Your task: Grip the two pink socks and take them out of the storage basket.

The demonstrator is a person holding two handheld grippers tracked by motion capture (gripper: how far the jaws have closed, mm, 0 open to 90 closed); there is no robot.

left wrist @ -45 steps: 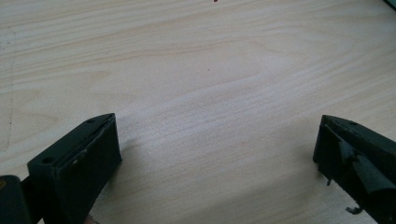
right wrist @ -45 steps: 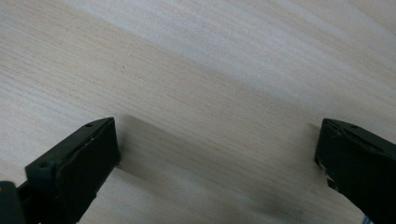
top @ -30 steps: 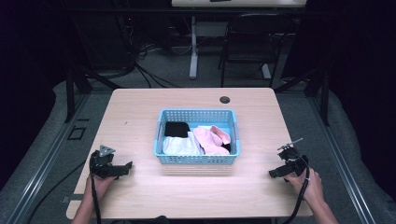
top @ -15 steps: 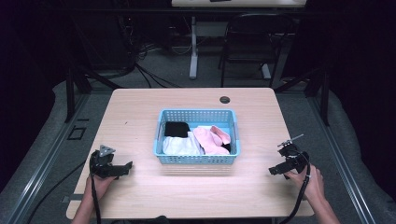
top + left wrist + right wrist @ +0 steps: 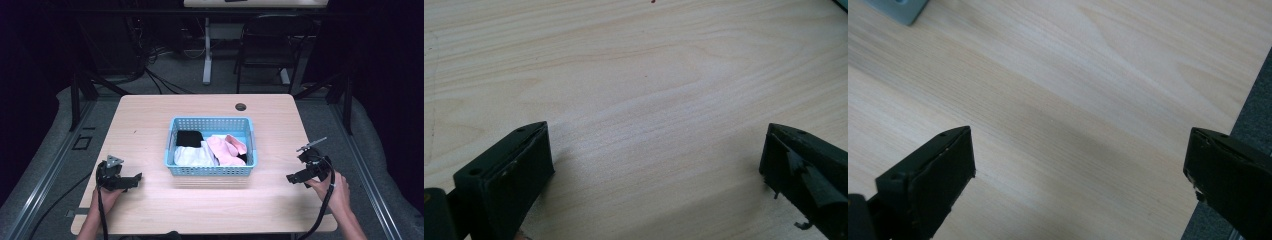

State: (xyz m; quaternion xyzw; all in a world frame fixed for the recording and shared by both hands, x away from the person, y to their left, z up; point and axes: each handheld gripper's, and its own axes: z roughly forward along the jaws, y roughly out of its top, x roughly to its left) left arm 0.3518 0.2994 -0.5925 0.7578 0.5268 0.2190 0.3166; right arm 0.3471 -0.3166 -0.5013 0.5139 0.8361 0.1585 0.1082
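Dim room, cables and a chair behind; pale wood table (image 5: pixel 150 125) lit from above. Blue basket (image 5: pixel 172 137) sits mid-table with a black cloth (image 5: pixel 189 138), a white cloth (image 5: pixel 192 156) and a pink cloth (image 5: pixel 225 148) inside, all still in the basket.

Left gripper (image 5: pixel 134 178) rests low on the table at the near left, well apart from the basket, unchanged over the last second. Its jaws stand wide apart, nothing between them but bare wood.

Right gripper (image 5: pixel 292 178) has drifted slightly outward and lifted a little at the near right edge; jaws likewise spread wide and empty, table edge showing past one jaw.

Judgement: work on the clothes has not begun; both hands appear to be settling before a first reach toward the basket.
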